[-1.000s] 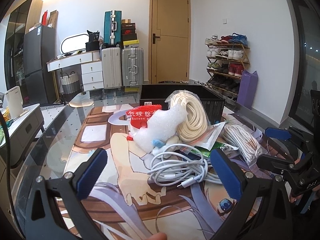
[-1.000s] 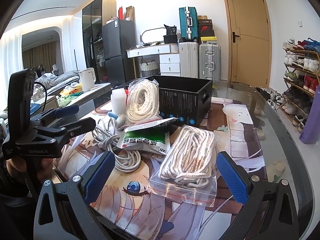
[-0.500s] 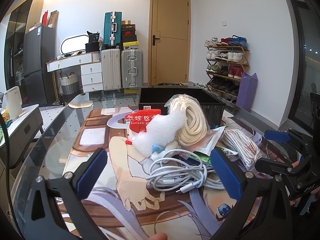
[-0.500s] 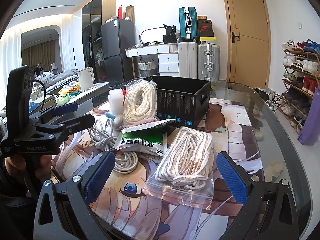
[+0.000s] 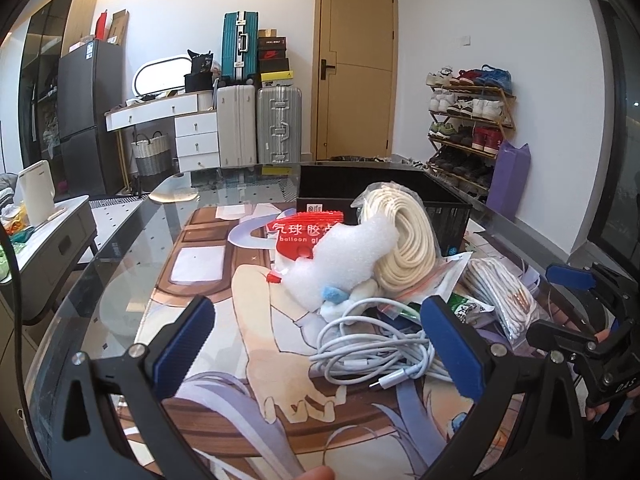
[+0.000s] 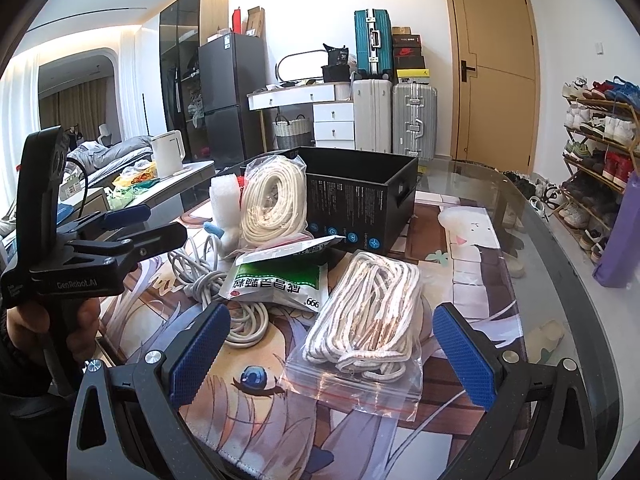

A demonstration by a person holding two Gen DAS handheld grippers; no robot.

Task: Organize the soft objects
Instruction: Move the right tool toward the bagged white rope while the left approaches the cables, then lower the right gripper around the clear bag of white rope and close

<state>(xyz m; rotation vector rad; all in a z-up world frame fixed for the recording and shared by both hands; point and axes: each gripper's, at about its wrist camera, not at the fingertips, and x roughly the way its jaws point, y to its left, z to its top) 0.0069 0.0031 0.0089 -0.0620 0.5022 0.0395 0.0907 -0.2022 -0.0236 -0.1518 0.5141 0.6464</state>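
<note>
Both the left gripper and right gripper hover empty, jaws wide, over the cable and bagged rope.

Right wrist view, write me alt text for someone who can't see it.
Open blue-padded tongs hover over a zip bag of white rope on a glass table. Beyond lie a green packet, a white cable, another rope bag and a black box.

Rope bags before box
</note>
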